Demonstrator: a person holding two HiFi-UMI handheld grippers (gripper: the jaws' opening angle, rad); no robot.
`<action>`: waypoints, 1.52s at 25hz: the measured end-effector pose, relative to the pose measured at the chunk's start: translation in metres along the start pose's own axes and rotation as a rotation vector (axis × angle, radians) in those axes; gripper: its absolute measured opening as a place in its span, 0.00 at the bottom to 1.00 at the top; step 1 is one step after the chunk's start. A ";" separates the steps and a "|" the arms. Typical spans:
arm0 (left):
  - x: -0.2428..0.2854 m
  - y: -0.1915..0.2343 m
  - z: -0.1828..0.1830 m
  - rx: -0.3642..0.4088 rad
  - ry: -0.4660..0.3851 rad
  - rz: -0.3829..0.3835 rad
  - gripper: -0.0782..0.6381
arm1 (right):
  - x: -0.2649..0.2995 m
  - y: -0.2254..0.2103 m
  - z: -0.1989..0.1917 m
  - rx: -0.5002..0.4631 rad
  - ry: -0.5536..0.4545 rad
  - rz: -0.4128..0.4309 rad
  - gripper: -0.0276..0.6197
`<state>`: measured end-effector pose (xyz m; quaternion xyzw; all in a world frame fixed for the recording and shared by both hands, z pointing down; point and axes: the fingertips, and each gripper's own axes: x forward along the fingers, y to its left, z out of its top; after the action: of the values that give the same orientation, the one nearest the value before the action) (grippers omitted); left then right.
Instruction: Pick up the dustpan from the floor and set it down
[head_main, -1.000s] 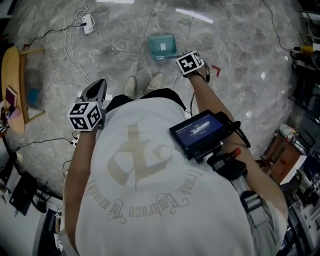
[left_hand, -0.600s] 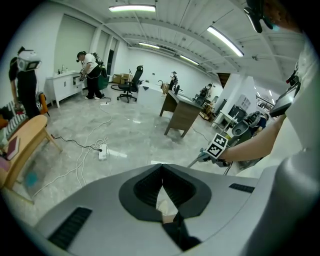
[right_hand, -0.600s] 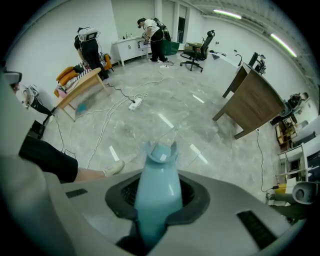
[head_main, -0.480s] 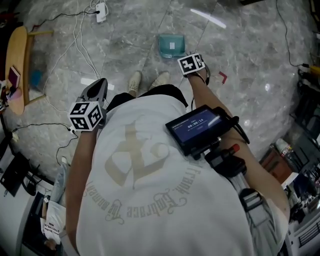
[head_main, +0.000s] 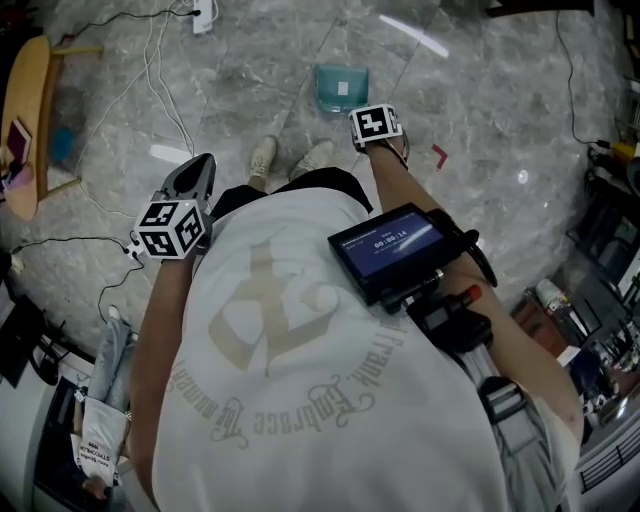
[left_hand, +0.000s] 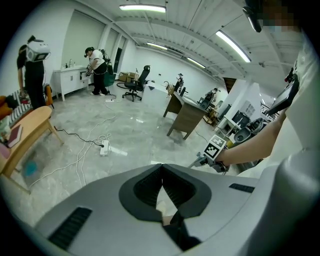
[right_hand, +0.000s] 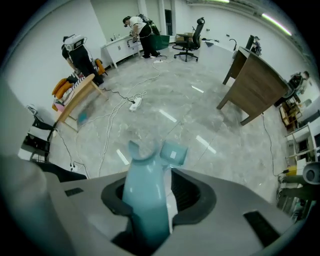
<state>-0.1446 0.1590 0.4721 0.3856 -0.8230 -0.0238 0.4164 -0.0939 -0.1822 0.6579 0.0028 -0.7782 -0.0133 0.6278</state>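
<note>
A teal dustpan (head_main: 340, 87) lies on the grey marble floor just ahead of the person's shoes. My right gripper (head_main: 374, 122) points steeply down right beside it. In the right gripper view the dustpan's handle (right_hand: 146, 197) runs up between the jaws to the pan (right_hand: 174, 151). The jaws of my right gripper (right_hand: 162, 172) are opening: the handle leans on the left pad and a gap shows at the right pad. My left gripper (head_main: 198, 165) hangs at the person's left side, away from the dustpan. The tips of my left gripper (left_hand: 161, 167) meet with nothing between them.
A wooden table (head_main: 25, 110) stands at the left. A power strip (head_main: 203, 15) and loose cables (head_main: 150, 80) lie on the floor, with a red mark (head_main: 440, 153) to the right. A brown desk (right_hand: 255, 82) stands further off, and people (right_hand: 142, 32) work at the back wall.
The right gripper has sunk slightly beside the dustpan, which stays on the floor. The left gripper has barely shifted at the person's side. The head view has turned a little.
</note>
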 end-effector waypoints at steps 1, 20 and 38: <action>0.001 0.002 0.003 0.000 -0.003 -0.006 0.13 | -0.001 0.002 0.003 0.016 -0.002 0.009 0.31; 0.039 0.028 0.038 0.104 -0.012 -0.204 0.13 | -0.057 0.018 0.017 0.130 -0.149 -0.085 0.37; 0.057 -0.046 0.067 0.333 0.038 -0.444 0.13 | -0.204 0.043 0.015 0.242 -0.606 -0.071 0.07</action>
<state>-0.1839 0.0705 0.4493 0.6200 -0.7029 0.0283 0.3475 -0.0648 -0.1349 0.4561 0.1004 -0.9250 0.0570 0.3619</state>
